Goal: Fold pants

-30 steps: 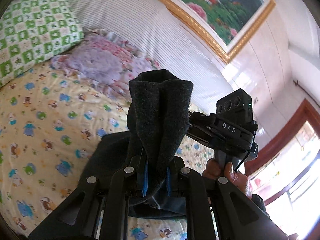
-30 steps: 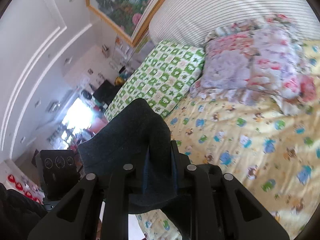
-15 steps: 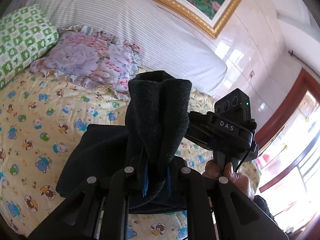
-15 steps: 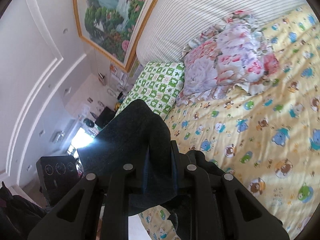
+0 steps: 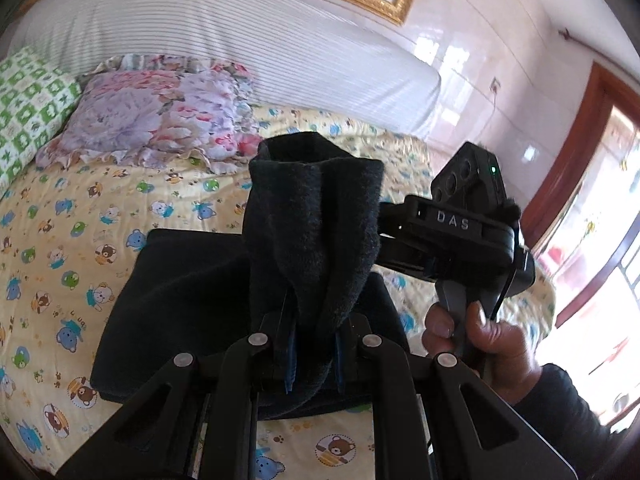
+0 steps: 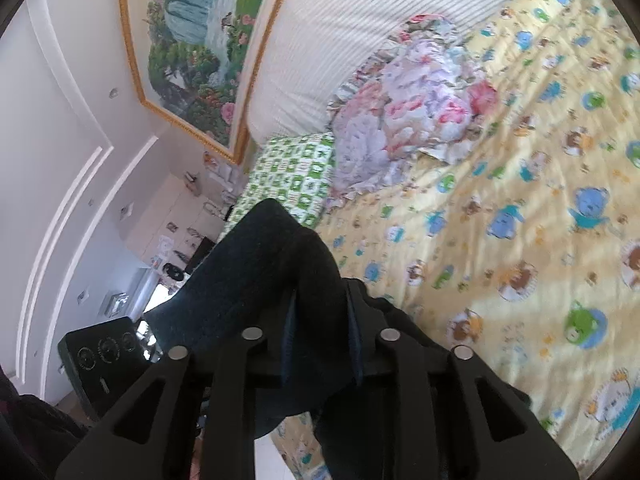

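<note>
The dark pants [image 5: 188, 296] lie partly flat on the yellow cartoon bedsheet [image 5: 60, 240]. My left gripper [image 5: 314, 344] is shut on a bunched edge of the pants, which sticks up between its fingers. My right gripper [image 6: 320, 344] is shut on another edge of the pants [image 6: 280, 272], held above the bed near its side. The right gripper's body [image 5: 460, 236] and the hand holding it show at the right of the left wrist view. The left gripper's camera block [image 6: 108, 356] shows at the lower left of the right wrist view.
A floral pillow [image 5: 160, 120] and a green checked pillow [image 5: 28, 108] lie at the head of the bed against a striped headboard [image 5: 240, 40]. A gold-framed painting [image 6: 192, 48] hangs above. A window with a wooden frame [image 5: 592, 184] is at the right.
Both grippers have tilted down and moved toward the bed with the pants edge held. More of the pants now lies flat on the sheet.
</note>
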The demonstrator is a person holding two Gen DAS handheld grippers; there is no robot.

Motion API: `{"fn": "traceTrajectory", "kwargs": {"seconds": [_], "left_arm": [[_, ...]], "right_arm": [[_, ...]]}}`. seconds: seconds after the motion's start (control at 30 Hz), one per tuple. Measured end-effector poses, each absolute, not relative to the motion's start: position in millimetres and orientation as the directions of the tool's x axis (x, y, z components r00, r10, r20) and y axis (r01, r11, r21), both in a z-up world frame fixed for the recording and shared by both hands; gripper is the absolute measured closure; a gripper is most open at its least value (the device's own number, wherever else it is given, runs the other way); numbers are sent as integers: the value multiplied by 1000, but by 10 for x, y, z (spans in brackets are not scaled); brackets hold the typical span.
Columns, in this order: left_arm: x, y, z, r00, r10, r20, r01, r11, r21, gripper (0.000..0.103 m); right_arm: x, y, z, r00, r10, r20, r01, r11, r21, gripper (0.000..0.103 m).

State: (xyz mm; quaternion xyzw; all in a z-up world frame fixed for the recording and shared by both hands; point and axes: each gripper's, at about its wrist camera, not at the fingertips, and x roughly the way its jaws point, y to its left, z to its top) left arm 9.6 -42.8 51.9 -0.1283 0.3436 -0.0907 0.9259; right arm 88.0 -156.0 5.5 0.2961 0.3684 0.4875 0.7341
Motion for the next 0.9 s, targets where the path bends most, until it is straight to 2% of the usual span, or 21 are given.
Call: {"fn": "traceTrajectory", "kwargs": {"seconds": [0.07, 0.17, 0.43, 0.57, 0.73, 0.9], "left_arm": [[100, -485, 482, 741, -255, -621, 94, 956, -279, 90], [95, -573, 446, 742, -238, -627, 107, 965, -239, 90], [98, -729, 374, 729, -229, -646, 132, 972, -195, 88], [73, -778, 380, 728, -227, -647, 147, 973, -176, 86], [39, -783, 392, 721, -251, -646, 166, 968, -191, 77], [-20, -828, 434, 717, -287, -635, 210, 958, -197, 61]], "right_arm": [[863, -1627, 1, 272, 925, -266, -476, 370, 798, 66], [823, -1740, -79, 297, 915, -272, -453, 386, 803, 63], [719, -2009, -144, 369, 880, -299, -397, 440, 805, 61], [640, -2157, -128, 415, 859, -299, -373, 460, 805, 52], [511, -2314, -88, 471, 826, -311, -349, 498, 794, 49], [388, -2369, -56, 502, 798, -335, -326, 533, 781, 47]]}}
